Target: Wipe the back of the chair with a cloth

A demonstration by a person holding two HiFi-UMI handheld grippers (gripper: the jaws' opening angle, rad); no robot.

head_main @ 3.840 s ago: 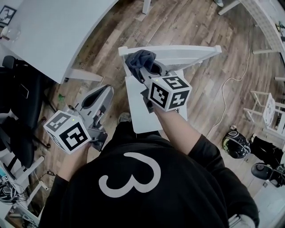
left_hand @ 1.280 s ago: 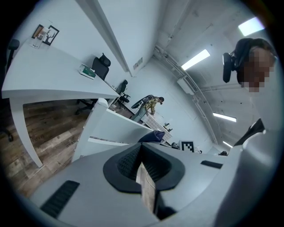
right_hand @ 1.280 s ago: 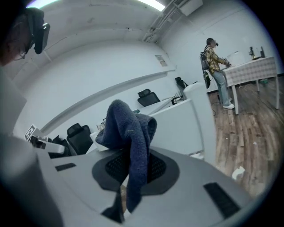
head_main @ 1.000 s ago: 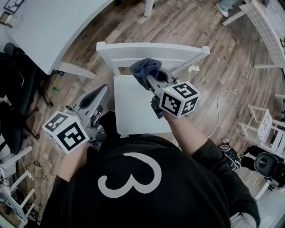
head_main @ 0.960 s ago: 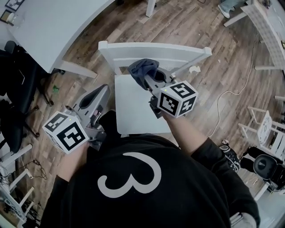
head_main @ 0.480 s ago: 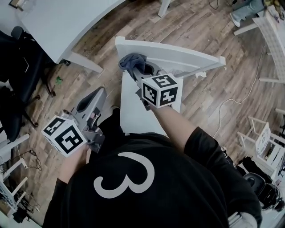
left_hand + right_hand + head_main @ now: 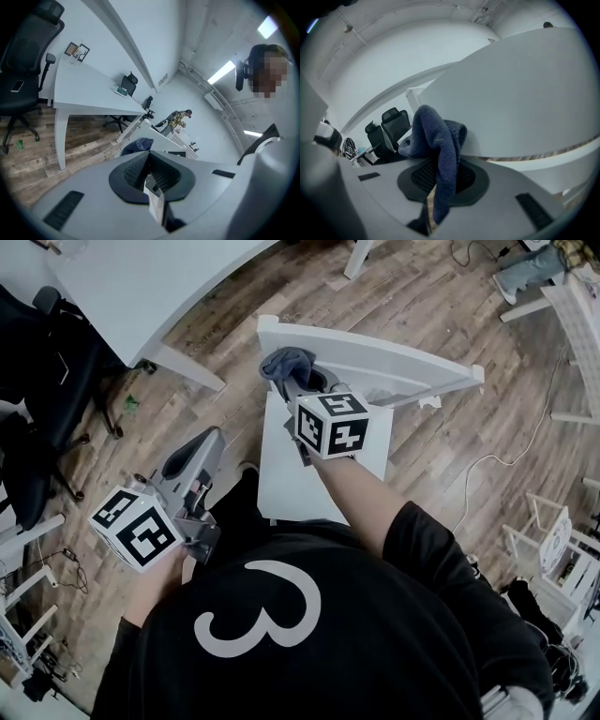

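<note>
**A:** Nearest the body first. What is the left hand-held gripper doing?

**B:** It hangs at about 8 o'clock in the head view, over the brown wood-plank floor. Its jaws are pressed together on nothing, and it is well apart from the chair.

**A:** And the right one?

**B:** The right hand-held gripper reaches toward 12 o'clock above the flat white chair seat. Its jaws are clamped on the soft dark blue terry cloth. The cloth bunches past the tips and rests against the white wooden chair back near its left end, around 11 o'clock.

**A:** How will that cloth handle?

**B:** Light and limp, I'd judge. It folds over itself, and a tail droops between the jaws. A loose wad could roll or slip out under a hard rub. Gripping a thick fold near the middle, as here, leaves a padded lump ahead of the tips to meet the panel.

**A:** Farther out?

**B:** A large white counter at 10 o'clock, well apart.
</note>
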